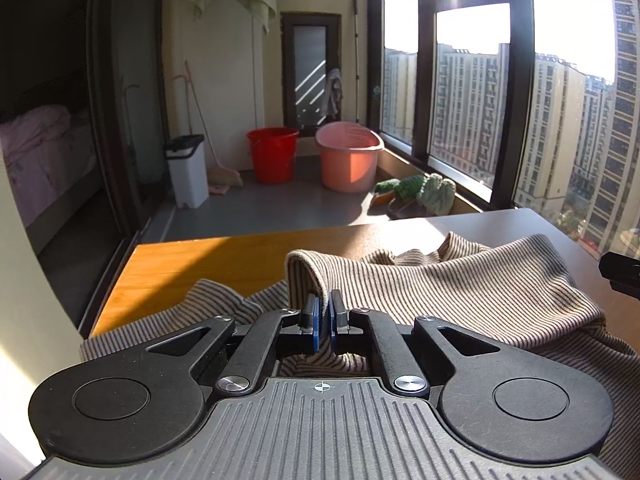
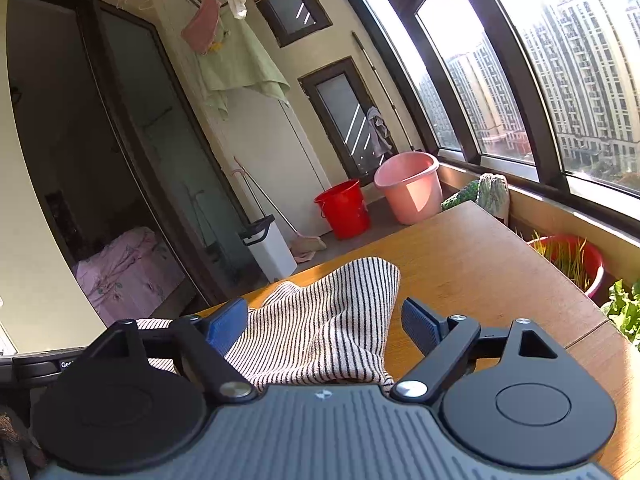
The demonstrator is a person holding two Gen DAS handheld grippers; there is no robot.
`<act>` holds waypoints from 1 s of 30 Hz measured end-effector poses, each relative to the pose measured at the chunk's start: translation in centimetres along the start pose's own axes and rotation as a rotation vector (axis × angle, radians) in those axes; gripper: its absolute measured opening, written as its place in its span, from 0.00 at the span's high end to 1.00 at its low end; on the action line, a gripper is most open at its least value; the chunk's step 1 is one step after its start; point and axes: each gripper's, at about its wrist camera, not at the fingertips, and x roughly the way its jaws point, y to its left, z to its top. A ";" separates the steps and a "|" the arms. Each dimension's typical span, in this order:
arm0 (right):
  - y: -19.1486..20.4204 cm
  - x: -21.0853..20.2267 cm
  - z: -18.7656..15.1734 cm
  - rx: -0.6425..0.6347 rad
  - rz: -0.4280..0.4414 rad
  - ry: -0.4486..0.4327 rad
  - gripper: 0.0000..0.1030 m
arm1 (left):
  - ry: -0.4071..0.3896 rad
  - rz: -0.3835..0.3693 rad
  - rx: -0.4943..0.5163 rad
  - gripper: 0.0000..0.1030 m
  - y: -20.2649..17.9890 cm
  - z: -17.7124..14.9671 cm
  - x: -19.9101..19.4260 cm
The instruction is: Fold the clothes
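Starting with the left wrist view: the left gripper (image 1: pixel 323 312) has its blue pads drawn together on a fold of the striped garment (image 1: pixel 440 284), and you can see cloth pinched between them, an edge curling up and over the fingertips. That pinch looks like the reason the fabric rises in a ridge here instead of lying flat; held high like this, the edge can be carried across the rest of the cloth. The garment itself is spread over the wooden table (image 1: pixel 192 256), rumpled, with one part trailing toward the near left edge. At the far right a dark piece of hardware pokes in, probably the other tool, though I can't say for sure.

Over to the right wrist view: the right gripper (image 2: pixel 324 320) stands with its fingers wide apart, nothing between the pads (image 2: pixel 420 324), hovering low over a loose corner of the same striped cloth, which peaks up on the tabletop just ahead. My read is it's lined up to take that corner, so both sides could be lifted together. How far the folding has got, I can't judge; the garment is bunched, not squared into a neat stack.
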 end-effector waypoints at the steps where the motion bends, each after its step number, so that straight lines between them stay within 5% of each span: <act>1: 0.0 0.0 0.0 0.001 0.001 0.000 0.17 | 0.007 0.004 -0.014 0.94 0.4 -0.2 0.1; 6: -0.2 0.2 0.1 0.005 0.004 0.002 0.16 | 0.069 -0.045 -0.048 0.89 1.2 -0.6 0.7; 13: -0.3 0.1 -0.1 0.018 0.003 0.000 0.15 | 0.053 -0.025 -0.113 0.62 2.8 -0.1 -0.3; 17: -0.4 0.1 -0.1 0.014 0.004 0.005 0.15 | 0.010 0.001 -0.159 0.64 4.6 0.9 -1.5; 21: -0.3 0.1 -0.1 0.004 0.002 0.010 0.15 | 0.030 -0.124 -0.074 0.64 3.3 -0.2 -1.7; 30: -0.5 0.2 0.1 0.019 0.001 0.017 0.14 | 0.075 -0.109 -0.033 0.64 3.3 -1.6 -0.2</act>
